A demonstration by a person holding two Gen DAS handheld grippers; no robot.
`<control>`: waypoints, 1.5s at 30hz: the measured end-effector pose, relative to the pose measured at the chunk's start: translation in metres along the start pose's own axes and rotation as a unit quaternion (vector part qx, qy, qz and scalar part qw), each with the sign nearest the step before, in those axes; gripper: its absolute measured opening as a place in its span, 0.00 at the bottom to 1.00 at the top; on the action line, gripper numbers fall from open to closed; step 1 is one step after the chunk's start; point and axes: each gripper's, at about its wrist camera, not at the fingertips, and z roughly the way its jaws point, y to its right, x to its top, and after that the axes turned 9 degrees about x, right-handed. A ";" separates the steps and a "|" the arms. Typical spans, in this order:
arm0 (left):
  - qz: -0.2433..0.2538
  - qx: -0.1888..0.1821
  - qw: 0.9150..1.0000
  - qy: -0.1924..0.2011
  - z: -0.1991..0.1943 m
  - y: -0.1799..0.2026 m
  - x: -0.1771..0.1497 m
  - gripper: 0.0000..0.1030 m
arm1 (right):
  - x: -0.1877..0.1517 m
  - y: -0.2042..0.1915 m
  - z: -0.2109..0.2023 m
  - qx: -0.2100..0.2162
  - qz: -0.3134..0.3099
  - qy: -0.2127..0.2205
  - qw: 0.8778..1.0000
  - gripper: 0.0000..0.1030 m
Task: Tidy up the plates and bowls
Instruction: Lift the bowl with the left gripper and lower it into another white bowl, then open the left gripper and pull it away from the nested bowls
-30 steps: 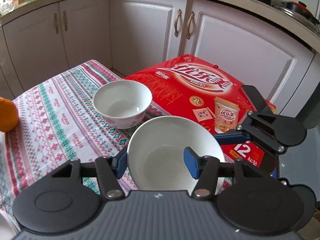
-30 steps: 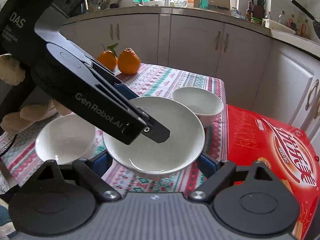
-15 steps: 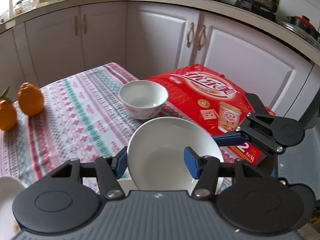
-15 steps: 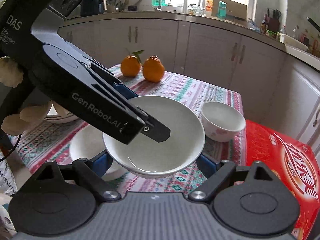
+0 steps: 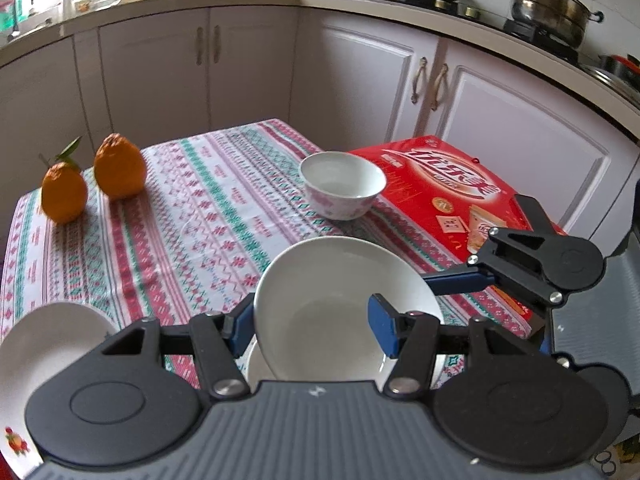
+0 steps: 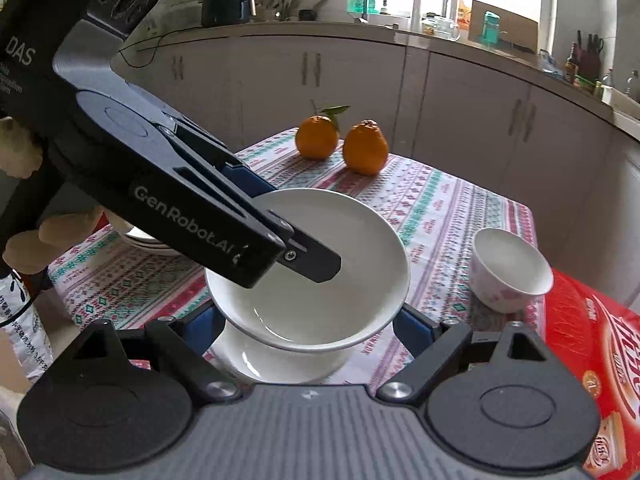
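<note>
White bowl [image 6: 320,256], held above the table: we grip its rim in our left gripper [image 5: 310,322], one finger inside, one outside. Our right gripper [image 6: 308,320] spreads wide around it; whether the pads touch, we cannot tell. A second white bowl [image 6: 280,360] sits directly beneath on the patterned tablecloth [image 5: 192,216]. Small flowered bowl [image 5: 342,184] at two o'clock, beside a red box [image 5: 452,184]. Two oranges [image 5: 92,178] at eleven o'clock. Stacked plates [image 6: 140,238] at nine.
</note>
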 end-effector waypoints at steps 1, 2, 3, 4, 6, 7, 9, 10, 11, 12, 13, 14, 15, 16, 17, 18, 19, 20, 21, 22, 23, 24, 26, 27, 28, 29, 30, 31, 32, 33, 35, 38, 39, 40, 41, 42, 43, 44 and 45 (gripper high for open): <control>-0.003 0.000 1.000 -0.002 0.001 -0.002 -0.002 0.56 | -0.001 -0.001 0.001 0.003 0.001 -0.003 1.000 0.90; -0.006 0.001 1.000 -0.004 0.002 -0.003 -0.005 0.56 | -0.001 -0.001 0.003 0.005 0.003 -0.007 1.000 0.90; -0.008 0.001 1.000 -0.006 0.003 -0.004 -0.007 0.56 | -0.002 -0.002 0.006 0.008 0.003 -0.010 1.000 0.90; -0.011 -0.001 1.000 -0.007 0.004 -0.006 -0.009 0.56 | -0.002 -0.002 0.007 0.010 0.004 -0.013 1.000 0.90; -0.018 -0.004 1.000 -0.010 0.006 -0.010 -0.013 0.56 | -0.003 -0.003 0.012 0.014 0.005 -0.017 1.000 0.90; -0.020 -0.004 1.000 -0.012 0.007 -0.011 -0.014 0.56 | -0.004 -0.003 0.014 0.016 0.006 -0.019 1.000 0.90; -0.024 -0.003 1.000 -0.016 0.011 -0.014 -0.017 0.56 | -0.004 -0.002 0.019 0.018 0.009 -0.024 0.999 0.90; -0.026 -0.003 0.999 -0.018 0.013 -0.015 -0.018 0.56 | -0.005 -0.002 0.022 0.019 0.009 -0.027 0.999 0.90; -0.028 -0.003 0.999 -0.021 0.015 -0.015 -0.019 0.56 | -0.005 -0.002 0.024 0.019 0.010 -0.031 0.999 0.90; -0.030 -0.004 0.999 -0.022 0.017 -0.016 -0.021 0.56 | -0.006 -0.002 0.026 0.019 0.011 -0.033 0.999 0.90; -0.030 -0.004 0.999 -0.024 0.018 -0.016 -0.021 0.56 | -0.007 -0.002 0.027 0.020 0.013 -0.035 0.999 0.90; -0.030 -0.005 0.999 -0.026 0.019 -0.016 -0.023 0.56 | -0.008 -0.001 0.028 0.022 0.016 -0.037 0.999 0.90; -0.031 -0.008 0.999 -0.026 0.020 -0.016 -0.024 0.56 | -0.009 0.000 0.029 0.023 0.018 -0.039 0.999 0.90; -0.031 -0.009 0.999 -0.028 0.021 -0.016 -0.024 0.56 | -0.010 0.000 0.029 0.023 0.019 -0.040 0.999 0.90; -0.031 -0.010 0.999 -0.029 0.022 -0.015 -0.025 0.56 | -0.012 0.001 0.029 0.024 0.020 -0.042 0.999 0.90; -0.030 -0.010 0.999 -0.030 0.023 -0.015 -0.025 0.56 | -0.013 0.001 0.030 0.024 0.021 -0.043 0.999 0.90; -0.029 -0.011 0.999 -0.030 0.024 -0.014 -0.026 0.56 | -0.013 0.001 0.030 0.024 0.022 -0.045 0.998 0.90; -0.029 -0.010 0.999 -0.031 0.025 -0.014 -0.026 0.56 | -0.013 0.002 0.030 0.024 0.022 -0.045 0.998 0.90; -0.030 -0.011 0.999 -0.032 0.026 -0.014 -0.027 0.56 | -0.014 0.002 0.031 0.025 0.022 -0.046 0.998 0.90; -0.032 -0.012 0.999 -0.032 0.027 -0.015 -0.027 0.56 | -0.014 0.002 0.031 0.026 0.023 -0.046 0.998 0.90; -0.033 -0.013 0.999 -0.030 0.027 -0.015 -0.028 0.56 | -0.014 0.003 0.031 0.026 0.024 -0.046 0.998 0.90; -0.033 -0.014 0.999 -0.030 0.027 -0.015 -0.028 0.56 | -0.014 0.003 0.031 0.028 0.025 -0.046 0.998 0.90; -0.033 -0.016 0.999 -0.028 0.027 -0.016 -0.028 0.56 | -0.015 0.004 0.031 0.030 0.027 -0.046 0.998 0.90; -0.033 -0.016 0.999 -0.028 0.027 -0.017 -0.029 0.56 | -0.015 0.004 0.031 0.031 0.028 -0.046 0.998 0.91; -0.032 -0.015 0.999 -0.027 0.027 -0.017 -0.029 0.58 | -0.015 0.005 0.031 0.032 0.029 -0.045 0.998 0.91; -0.032 -0.015 0.999 -0.028 0.027 -0.017 -0.029 0.59 | -0.015 0.005 0.031 0.033 0.029 -0.045 0.998 0.91; -0.033 -0.017 0.999 -0.028 0.026 -0.017 -0.029 0.61 | -0.015 0.005 0.031 0.032 0.027 -0.044 0.998 0.91; -0.035 -0.020 0.999 -0.028 0.026 -0.018 -0.028 0.62 | -0.015 0.004 0.031 0.032 0.026 -0.044 0.998 0.91; -0.034 -0.020 0.999 -0.026 0.026 -0.017 -0.028 0.63 | -0.015 0.004 0.031 0.032 0.026 -0.044 0.998 0.91; -0.032 -0.018 0.999 -0.025 0.025 -0.017 -0.028 0.65 | -0.015 0.005 0.030 0.035 0.028 -0.041 0.998 0.94; -0.029 -0.012 0.999 -0.024 0.025 -0.016 -0.027 0.68 | -0.014 0.004 0.026 0.034 0.027 -0.031 0.999 1.00; -0.027 -0.009 0.999 -0.022 0.023 -0.016 -0.026 0.72 | -0.012 0.005 0.021 0.038 0.027 -0.022 0.999 1.00; -0.026 -0.007 0.999 -0.021 0.023 -0.016 -0.025 0.72 | -0.012 0.005 0.020 0.038 0.027 -0.021 0.999 1.00; -0.025 -0.006 0.999 -0.020 0.022 -0.016 -0.024 0.73 | -0.012 0.005 0.019 0.037 0.027 -0.020 0.999 1.00; -0.023 -0.005 1.000 -0.019 0.021 -0.015 -0.023 0.76 | -0.012 0.005 0.018 0.037 0.028 -0.019 0.999 1.00; -0.022 -0.005 1.000 -0.018 0.020 -0.015 -0.023 0.82 | -0.012 0.006 0.018 0.037 0.030 -0.019 0.999 1.00; -0.020 -0.003 1.000 -0.016 0.019 -0.014 -0.022 0.85 | -0.013 0.006 0.017 0.037 0.032 -0.018 0.999 1.00; -0.016 -0.002 1.000 -0.014 0.018 -0.014 -0.021 0.87 | -0.013 0.007 0.016 0.038 0.035 -0.017 0.999 1.00; -0.012 0.000 1.000 -0.012 0.016 -0.013 -0.019 0.88 | -0.013 0.008 0.015 0.039 0.037 -0.015 0.998 1.00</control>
